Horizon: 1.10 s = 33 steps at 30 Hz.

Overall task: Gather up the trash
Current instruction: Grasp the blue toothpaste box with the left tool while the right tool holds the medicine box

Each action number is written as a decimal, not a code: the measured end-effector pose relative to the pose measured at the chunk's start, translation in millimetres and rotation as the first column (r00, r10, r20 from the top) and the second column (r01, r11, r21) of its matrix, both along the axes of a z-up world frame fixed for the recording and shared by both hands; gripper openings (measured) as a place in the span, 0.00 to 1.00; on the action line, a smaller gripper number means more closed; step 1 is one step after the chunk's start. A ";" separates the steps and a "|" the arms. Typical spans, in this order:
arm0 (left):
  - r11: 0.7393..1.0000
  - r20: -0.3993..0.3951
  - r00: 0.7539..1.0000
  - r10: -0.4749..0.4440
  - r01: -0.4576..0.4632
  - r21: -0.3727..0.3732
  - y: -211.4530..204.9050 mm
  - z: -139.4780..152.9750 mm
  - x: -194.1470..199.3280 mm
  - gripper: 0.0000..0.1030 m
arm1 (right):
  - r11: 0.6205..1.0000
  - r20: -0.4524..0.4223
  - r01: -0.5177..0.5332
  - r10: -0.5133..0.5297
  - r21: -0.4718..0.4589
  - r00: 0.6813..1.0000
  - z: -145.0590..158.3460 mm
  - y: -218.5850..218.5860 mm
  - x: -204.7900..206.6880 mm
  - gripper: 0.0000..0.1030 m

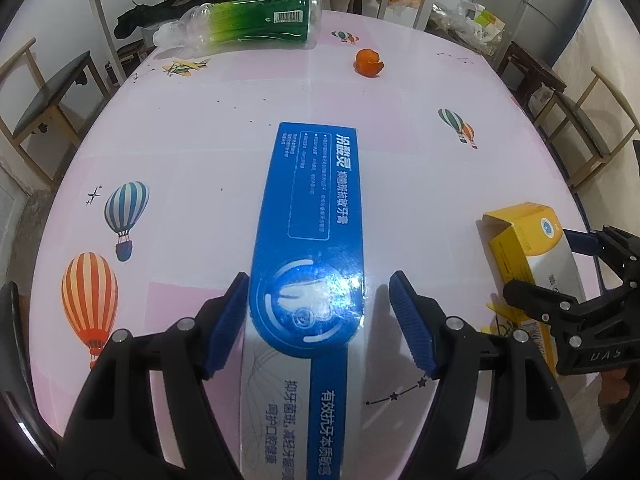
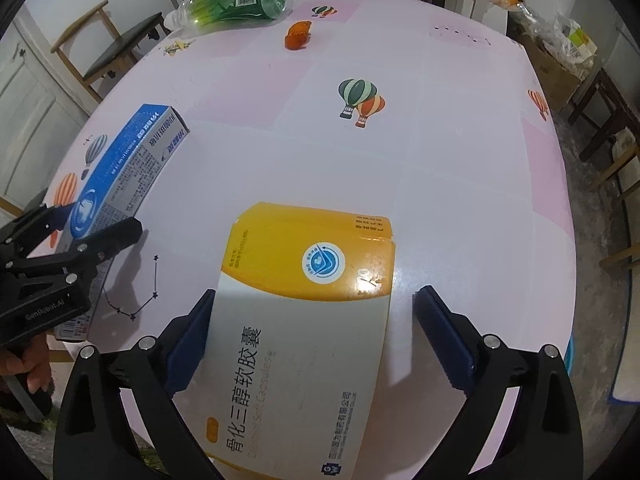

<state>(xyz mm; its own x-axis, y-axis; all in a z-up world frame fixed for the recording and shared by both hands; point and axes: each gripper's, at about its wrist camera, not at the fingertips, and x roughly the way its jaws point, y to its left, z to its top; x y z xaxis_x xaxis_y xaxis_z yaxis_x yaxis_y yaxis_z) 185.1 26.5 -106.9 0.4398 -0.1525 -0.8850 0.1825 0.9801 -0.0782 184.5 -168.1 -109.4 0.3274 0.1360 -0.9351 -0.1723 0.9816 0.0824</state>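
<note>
Now, pink balloon-print table [image 1: 200,128]. Long blue-white box [image 1: 316,208] lies flat at centre, left gripper [image 1: 318,320] jaws wide astride it. Yellow-white box [image 2: 304,304] just right of it, right gripper [image 2: 316,344] jaws wide. Green bottle [image 1: 256,20] and orange peel [image 1: 369,62] beyond, at far edge.

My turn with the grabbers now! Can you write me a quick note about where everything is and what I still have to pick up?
Left gripper: open, jaws either side of the blue toothpaste box, which lies flat on the table. Not gripped.
Right gripper: open wide around the yellow medicine box, one pad close against its side, the other clear of it. Not gripped either.
Far end of the table: a green plastic bottle on its side and a piece of orange peel.
Done: nothing is picked up yet.
Left: close on both boxes and take them away, then the bottle and the peel. No bin shows in either view.
</note>
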 end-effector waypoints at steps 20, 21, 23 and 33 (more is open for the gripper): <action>1.000 0.021 1.000 0.007 -0.008 0.028 -0.4 1.1 1.3 0.44 | 0.998 0.015 -0.017 0.018 -0.060 1.000 2.1 -4.2 -8.0 0.92; 1.000 0.021 1.000 0.008 -0.008 0.025 0.2 1.2 1.3 0.44 | 0.998 0.017 -0.021 0.022 -0.063 1.000 2.7 -4.0 -8.6 0.92; 1.000 0.022 1.000 0.010 -0.011 0.019 0.7 1.3 1.3 0.44 | 0.997 0.017 -0.026 0.027 -0.070 0.999 2.8 -3.0 -9.5 0.90; 1.000 0.030 0.999 0.019 -0.018 -0.019 4.3 3.6 0.0 0.43 | 0.997 0.014 -0.016 0.017 -0.072 1.000 6.4 -3.7 -7.9 0.71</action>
<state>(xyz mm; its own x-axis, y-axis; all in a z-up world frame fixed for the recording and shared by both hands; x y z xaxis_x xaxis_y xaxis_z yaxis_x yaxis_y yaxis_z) 185.1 30.8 -103.3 0.4689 -0.1603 -0.8686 0.1670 0.9818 -0.0910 176.6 -171.8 -103.0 0.3390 0.0738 -0.9379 -0.1891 0.9819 0.0089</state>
